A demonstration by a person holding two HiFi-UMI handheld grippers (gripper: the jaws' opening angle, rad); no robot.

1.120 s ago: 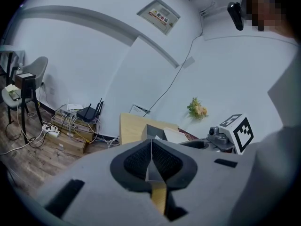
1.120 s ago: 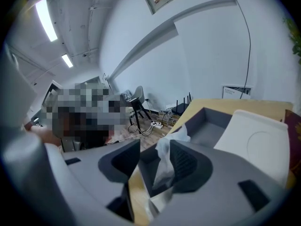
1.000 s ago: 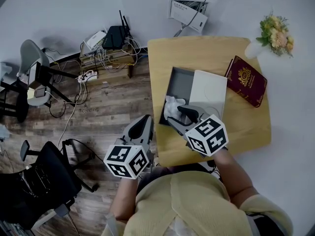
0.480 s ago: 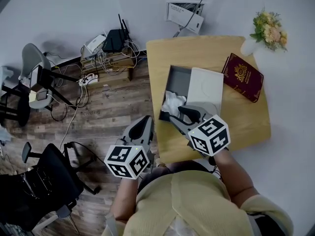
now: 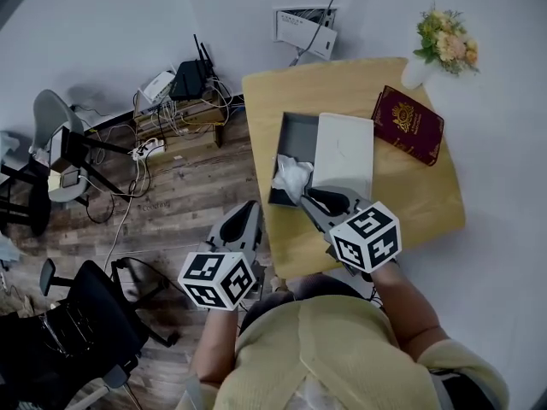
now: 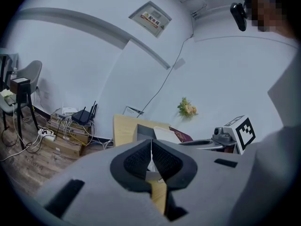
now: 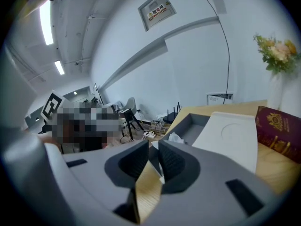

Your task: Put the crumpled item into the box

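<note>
Box (image 5: 299, 135) with crumpled item (image 5: 291, 176) inside

office room, router (image 5: 188, 81) and tangled cables (image 5: 135, 155) on low shelf (image 5: 185, 109), swivel chair (image 5: 84, 325), wall notice (image 6: 150, 19), wooden table (image 5: 427, 205)

Pale matt wood for the table (image 5: 427, 196); darker, worn planks for the floor (image 5: 171, 196). Matt grey card for the box (image 5: 299, 135), smooth white lid (image 5: 346, 152). Soft creased white paper in the crumpled item (image 5: 291, 176). Maroon booklet (image 5: 408, 125), faintly glossy, gold-stamped.
</note>
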